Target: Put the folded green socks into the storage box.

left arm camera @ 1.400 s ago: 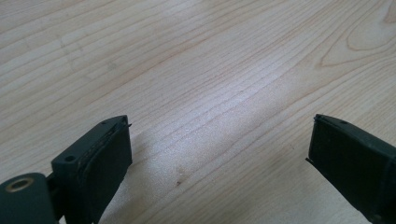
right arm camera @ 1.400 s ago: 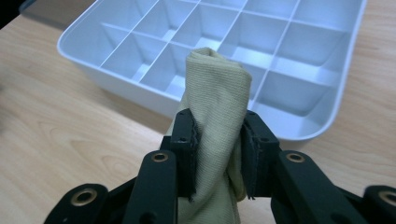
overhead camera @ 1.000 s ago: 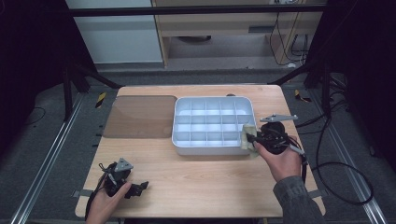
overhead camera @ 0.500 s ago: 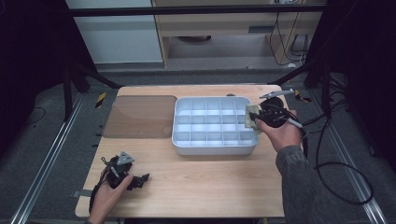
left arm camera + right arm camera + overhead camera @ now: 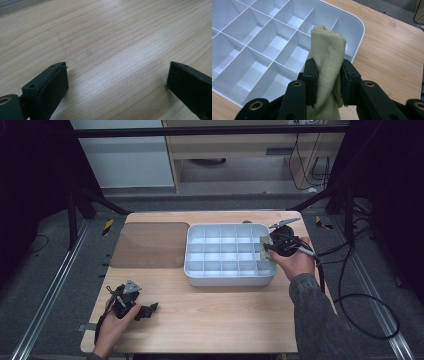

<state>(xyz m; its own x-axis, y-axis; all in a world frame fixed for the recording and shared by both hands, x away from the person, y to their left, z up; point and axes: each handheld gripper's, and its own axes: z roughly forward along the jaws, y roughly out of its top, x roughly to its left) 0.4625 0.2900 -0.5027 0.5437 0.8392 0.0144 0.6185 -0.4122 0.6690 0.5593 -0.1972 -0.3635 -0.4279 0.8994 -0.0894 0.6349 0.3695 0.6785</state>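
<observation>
A white divided tray (image 5: 196,270) stands on the wooden table (image 5: 210,315), its several compartments bare. My right gripper (image 5: 269,251) is at the tray's right rim, shut on a folded beige cloth (image 5: 266,243). In the right gripper view the cloth (image 5: 327,53) is pinched between the pads and stands up over the tray's (image 5: 355,22) corner compartments. My left gripper (image 5: 150,310) rests low over the table's front left corner, its jaws wide open. In the left gripper view its fingertips (image 5: 53,82) frame bare wood (image 5: 107,45).
A flat translucent brown lid (image 5: 150,245) lies on the table left of the tray. Cables (image 5: 350,285) trail off the table's right side. Dark frame bars and a floor rail (image 5: 55,285) flank the table. Cabinets stand beyond the far edge.
My right gripper carried the cloth from the tray's front right corner farther back along its right rim. The left hand shifted slightly on the table's front left.
</observation>
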